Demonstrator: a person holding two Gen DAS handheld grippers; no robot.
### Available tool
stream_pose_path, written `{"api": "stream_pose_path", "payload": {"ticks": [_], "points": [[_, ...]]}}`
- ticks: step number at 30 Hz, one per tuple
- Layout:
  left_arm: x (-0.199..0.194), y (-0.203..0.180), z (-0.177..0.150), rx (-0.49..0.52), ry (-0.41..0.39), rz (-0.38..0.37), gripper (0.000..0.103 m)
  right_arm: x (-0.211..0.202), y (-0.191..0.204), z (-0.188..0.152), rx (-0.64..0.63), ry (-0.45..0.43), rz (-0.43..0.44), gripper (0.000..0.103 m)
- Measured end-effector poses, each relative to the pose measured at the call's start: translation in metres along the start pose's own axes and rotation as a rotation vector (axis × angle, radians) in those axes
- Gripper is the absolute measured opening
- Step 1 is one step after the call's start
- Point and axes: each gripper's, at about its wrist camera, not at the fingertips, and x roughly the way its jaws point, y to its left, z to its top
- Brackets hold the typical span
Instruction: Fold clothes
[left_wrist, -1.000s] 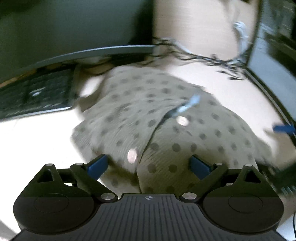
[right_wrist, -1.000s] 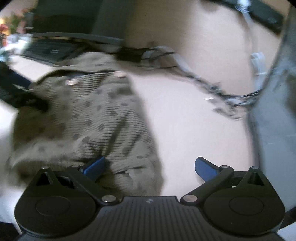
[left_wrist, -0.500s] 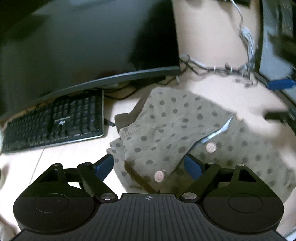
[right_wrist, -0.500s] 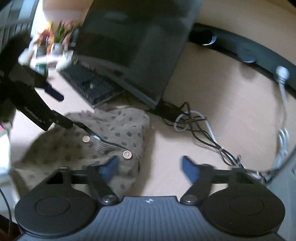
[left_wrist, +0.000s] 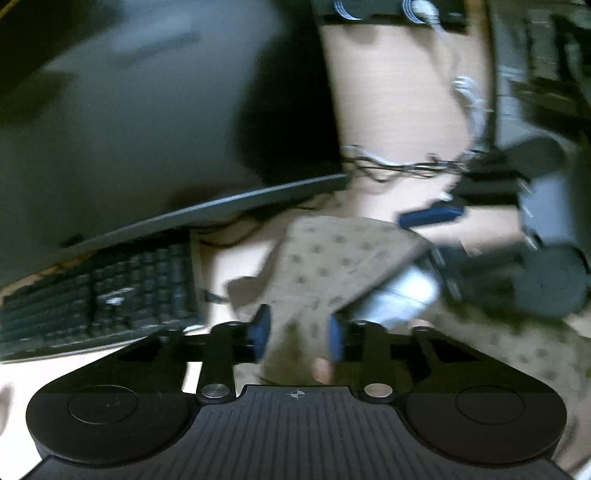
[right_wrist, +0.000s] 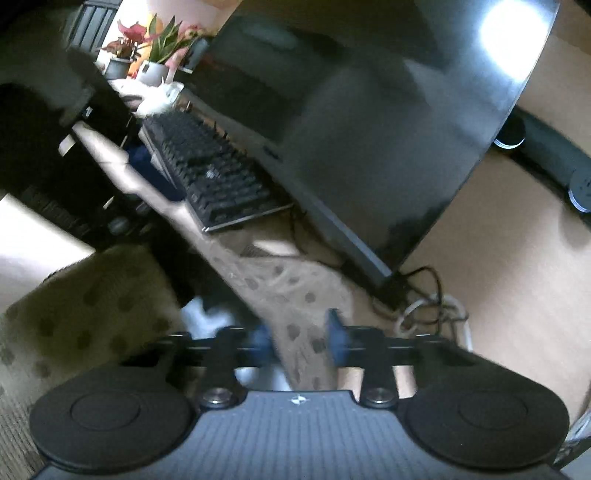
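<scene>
Pale beige wood-grain counter (right_wrist: 517, 295) carrying a black keyboard (right_wrist: 218, 177), a dark curved monitor (right_wrist: 369, 122) behind it, tangled black and white cables (right_wrist: 432, 299), and an olive dotted knit garment (left_wrist: 332, 258) partly resting there.

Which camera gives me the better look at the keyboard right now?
The right wrist view: the keyboard lies nearly whole, keys distinct, beside the monitor. The left wrist view shows it blurred, cut by the frame edge and partly behind the left gripper.
</scene>
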Motion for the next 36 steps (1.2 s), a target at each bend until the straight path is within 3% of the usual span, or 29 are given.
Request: {"api": "stream_pose_path", "payload": {"ticks": [5,8,11,14,15,16,18,21,24,27,32,33,36], "points": [[-0.013,-0.016,-0.012,0.048,0.018,-0.044,0.021,-0.041,-0.001,-0.014,-0.042,0.006,0.016,0.004],[-0.012,-0.018,-0.033,0.054,0.088,-0.047,0.021,-0.049,0.013,-0.036,-0.001,0.083,0.113,0.003],[-0.012,-0.012,-0.050,0.003,0.169,-0.067,0.024,-0.054,0.018,-0.050,0.060,0.112,0.153,0.004],[-0.026,0.005,-0.047,-0.109,0.163,-0.097,0.045,-0.074,-0.013,-0.047,0.219,0.072,0.142,0.012],[-0.030,0.010,-0.043,-0.154,0.139,-0.111,0.055,-0.077,-0.024,-0.048,0.279,0.071,0.132,0.020],[-0.035,0.015,-0.038,-0.199,0.114,-0.125,0.061,-0.078,-0.036,-0.050,0.338,0.074,0.122,0.022],[-0.038,0.020,-0.026,-0.256,0.067,-0.144,0.066,-0.069,-0.046,-0.058,0.419,0.106,0.116,0.022],[-0.025,0.005,-0.011,-0.235,0.024,-0.145,0.072,-0.049,-0.054,-0.068,0.517,0.157,0.120,0.021],[0.001,-0.014,-0.006,-0.165,0.048,-0.111,0.071,-0.024,-0.042,-0.063,0.517,0.160,0.121,0.020],[0.024,-0.023,-0.014,-0.107,0.112,-0.066,0.058,0.003,-0.025,-0.059,0.451,0.216,0.091,0.019],[0.019,-0.021,-0.025,-0.088,0.098,-0.067,0.057,0.008,-0.030,-0.057,0.446,0.240,0.098,0.020],[0.015,-0.021,-0.026,-0.091,0.094,-0.069,0.057,0.003,-0.033,-0.056,0.443,0.234,0.103,0.022],[-0.001,-0.018,-0.023,-0.108,0.061,-0.114,0.058,-0.023,-0.045,-0.052,0.452,0.179,0.115,0.044]]}}
